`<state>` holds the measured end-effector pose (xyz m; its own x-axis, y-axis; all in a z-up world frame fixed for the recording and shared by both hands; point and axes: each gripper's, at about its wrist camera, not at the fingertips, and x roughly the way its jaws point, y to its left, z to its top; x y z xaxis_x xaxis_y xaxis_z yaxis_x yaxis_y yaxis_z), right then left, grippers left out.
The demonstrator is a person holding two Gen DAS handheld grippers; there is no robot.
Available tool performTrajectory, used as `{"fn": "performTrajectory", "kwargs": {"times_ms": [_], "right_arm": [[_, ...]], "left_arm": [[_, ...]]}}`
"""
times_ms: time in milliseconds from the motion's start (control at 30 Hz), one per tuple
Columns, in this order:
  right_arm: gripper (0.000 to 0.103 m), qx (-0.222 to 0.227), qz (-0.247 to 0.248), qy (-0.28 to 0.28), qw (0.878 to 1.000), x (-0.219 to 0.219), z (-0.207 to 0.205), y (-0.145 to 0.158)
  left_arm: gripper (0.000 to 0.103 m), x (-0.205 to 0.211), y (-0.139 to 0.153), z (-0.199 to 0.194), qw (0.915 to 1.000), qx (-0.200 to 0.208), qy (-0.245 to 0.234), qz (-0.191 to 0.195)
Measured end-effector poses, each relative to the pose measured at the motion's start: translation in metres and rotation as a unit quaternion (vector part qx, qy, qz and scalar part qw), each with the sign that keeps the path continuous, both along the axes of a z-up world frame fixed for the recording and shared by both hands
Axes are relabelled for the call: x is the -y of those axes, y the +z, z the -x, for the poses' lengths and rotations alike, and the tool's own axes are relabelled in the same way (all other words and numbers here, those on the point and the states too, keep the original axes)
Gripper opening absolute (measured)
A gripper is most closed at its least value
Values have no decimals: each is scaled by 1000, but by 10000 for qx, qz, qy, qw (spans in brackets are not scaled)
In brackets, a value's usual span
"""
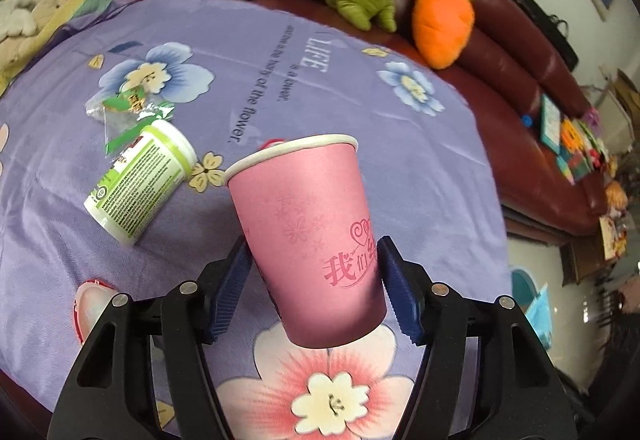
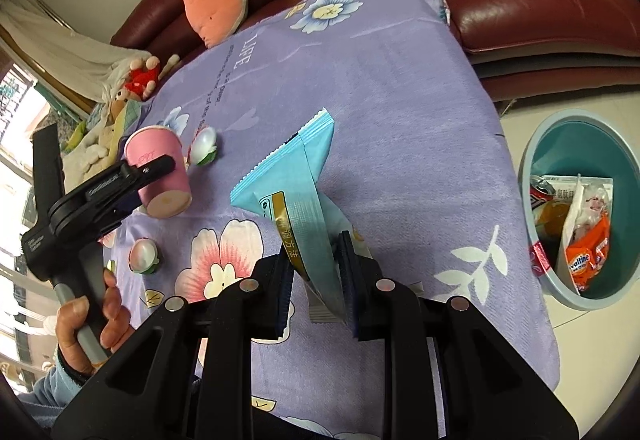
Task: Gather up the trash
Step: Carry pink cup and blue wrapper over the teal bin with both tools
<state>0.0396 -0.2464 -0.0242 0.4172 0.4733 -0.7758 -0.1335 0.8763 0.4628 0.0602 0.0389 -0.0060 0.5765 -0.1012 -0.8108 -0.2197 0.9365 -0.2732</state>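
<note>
A pink paper cup (image 1: 304,232) with a white rim hangs tilted above the purple flowered cloth (image 1: 400,167), my left gripper (image 1: 316,280) shut on its lower half. The right wrist view shows the same cup (image 2: 160,167) in the left gripper (image 2: 148,179), held by a hand at the left. My right gripper (image 2: 316,280) is shut on a light-blue foil packet (image 2: 296,175) that sticks up and away from its pads. A green-and-white bottle (image 1: 140,183) lies on its side beside a crumpled green wrapper (image 1: 128,111).
A teal bin (image 2: 592,143) with cans and wrappers inside stands on the floor right of the table. Small jelly cups (image 2: 206,145) (image 2: 142,256) lie on the cloth. A dark red sofa (image 1: 520,51) with plush toys runs along the far side.
</note>
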Motion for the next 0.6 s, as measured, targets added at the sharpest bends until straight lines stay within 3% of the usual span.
{"fn": "performTrajectory", "kwargs": {"times_ms": [267, 600], "right_arm": [[21, 212, -171, -499, 9984, 41, 11, 12], [21, 503, -355, -1573, 9856, 129, 30, 26]], "left_arm": [[65, 38, 27, 12, 9962, 379, -773, 93], [65, 144, 43, 7, 9750, 562, -2147, -37]]}}
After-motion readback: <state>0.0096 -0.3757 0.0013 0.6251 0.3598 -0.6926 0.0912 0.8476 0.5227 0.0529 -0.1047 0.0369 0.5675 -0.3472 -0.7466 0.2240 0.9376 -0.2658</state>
